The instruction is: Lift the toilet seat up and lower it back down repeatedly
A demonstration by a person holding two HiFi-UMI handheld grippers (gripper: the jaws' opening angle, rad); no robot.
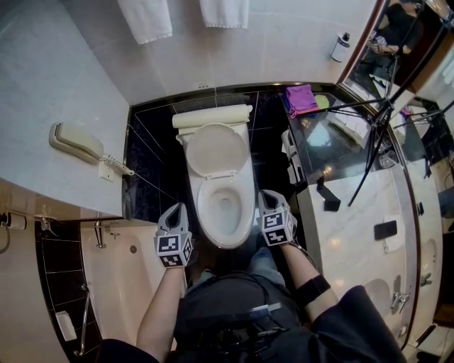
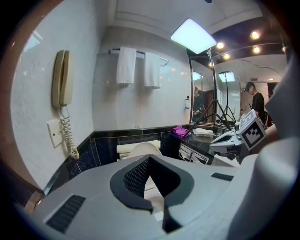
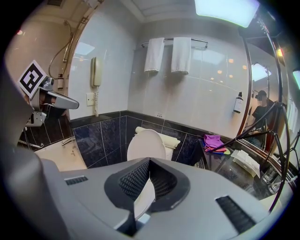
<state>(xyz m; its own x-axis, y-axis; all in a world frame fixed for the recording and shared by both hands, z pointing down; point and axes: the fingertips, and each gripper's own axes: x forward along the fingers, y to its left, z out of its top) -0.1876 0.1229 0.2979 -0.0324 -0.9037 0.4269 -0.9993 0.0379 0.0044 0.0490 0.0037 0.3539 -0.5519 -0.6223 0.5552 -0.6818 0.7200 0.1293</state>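
Note:
The white toilet stands against the black-tiled back wall. Its lid is raised and leans on the tank, also seen as an upright lid in the right gripper view. The seat ring appears to lie on the bowl. My left gripper hovers at the bowl's left front, its jaws shut with nothing held. My right gripper sits at the bowl's right edge, jaws shut; the white rim shows behind its pads, and contact cannot be told.
A wall phone hangs on the left wall above a bathtub edge. Towels hang behind the toilet. To the right, a dark counter carries a purple cloth, and a tripod stands over it.

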